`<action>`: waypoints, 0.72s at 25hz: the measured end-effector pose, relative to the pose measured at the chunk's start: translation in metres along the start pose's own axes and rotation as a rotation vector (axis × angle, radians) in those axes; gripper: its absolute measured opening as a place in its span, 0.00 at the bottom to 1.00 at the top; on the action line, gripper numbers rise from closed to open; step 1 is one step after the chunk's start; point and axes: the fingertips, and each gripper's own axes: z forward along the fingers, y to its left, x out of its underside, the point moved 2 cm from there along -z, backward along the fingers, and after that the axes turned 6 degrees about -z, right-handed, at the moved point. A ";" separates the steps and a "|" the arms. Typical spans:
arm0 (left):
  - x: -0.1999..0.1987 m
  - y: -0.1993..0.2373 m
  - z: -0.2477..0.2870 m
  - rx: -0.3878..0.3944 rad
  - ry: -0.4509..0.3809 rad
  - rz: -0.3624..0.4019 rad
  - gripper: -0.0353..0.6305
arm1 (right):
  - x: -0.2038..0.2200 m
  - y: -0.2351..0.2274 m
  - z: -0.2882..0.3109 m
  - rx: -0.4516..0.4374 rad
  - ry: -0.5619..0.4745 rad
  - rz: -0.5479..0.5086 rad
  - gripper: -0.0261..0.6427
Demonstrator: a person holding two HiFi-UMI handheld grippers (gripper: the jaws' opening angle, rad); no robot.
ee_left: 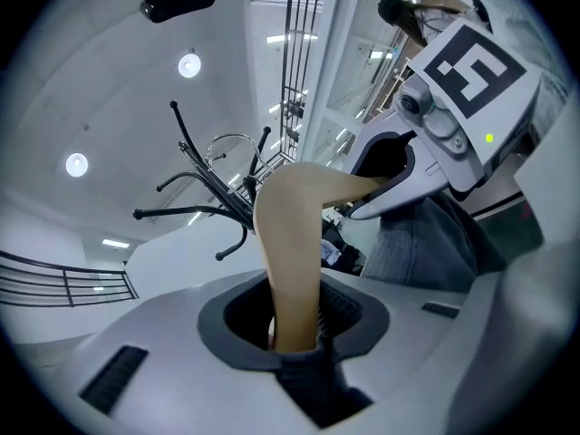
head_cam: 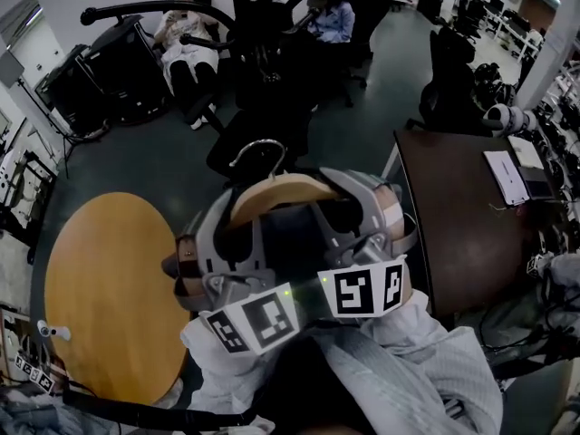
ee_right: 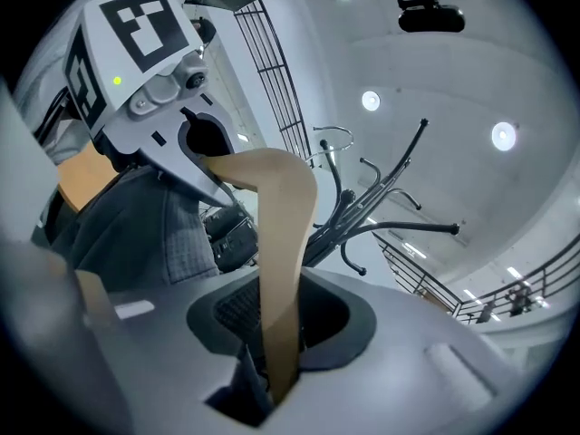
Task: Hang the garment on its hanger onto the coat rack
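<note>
A wooden hanger point(head_cam: 272, 191) with a metal hook point(head_cam: 258, 152) carries a dark grey garment point(head_cam: 290, 243), held up in front of me. My left gripper point(head_cam: 217, 234) is shut on the hanger's left arm point(ee_left: 290, 252). My right gripper point(head_cam: 367, 211) is shut on the right arm point(ee_right: 281, 261). The black coat rack point(head_cam: 249, 7) stands just beyond, its curved arms point(head_cam: 136, 9) spreading above the hook. In both gripper views the rack point(ee_left: 213, 198) point(ee_right: 372, 207) shows past the hanger, apart from the hook point(ee_left: 231, 143) point(ee_right: 335, 139). The garment point(ee_left: 417, 243) point(ee_right: 136, 234) hangs between the grippers.
A round wooden table point(head_cam: 109, 288) is at lower left and a dark brown desk point(head_cam: 462, 216) with papers at right. Two seated people point(head_cam: 186, 43) point(head_cam: 331, 16) are behind the rack. Black office chairs point(head_cam: 453, 89) stand at the right rear.
</note>
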 end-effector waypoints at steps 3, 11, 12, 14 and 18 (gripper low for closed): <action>0.003 0.011 0.024 0.039 -0.050 0.009 0.20 | 0.002 -0.006 0.020 0.048 0.037 -0.005 0.17; -0.009 0.017 0.069 0.089 -0.124 0.014 0.20 | 0.020 -0.032 0.045 0.127 0.097 -0.019 0.17; -0.012 0.017 0.073 0.092 -0.131 0.014 0.20 | 0.023 -0.036 0.046 0.134 0.100 -0.022 0.17; -0.018 0.015 0.081 0.093 -0.141 0.012 0.20 | 0.028 -0.044 0.048 0.143 0.101 -0.027 0.17; -0.030 0.020 0.093 0.063 -0.149 0.007 0.20 | 0.032 -0.062 0.057 0.152 0.076 -0.041 0.18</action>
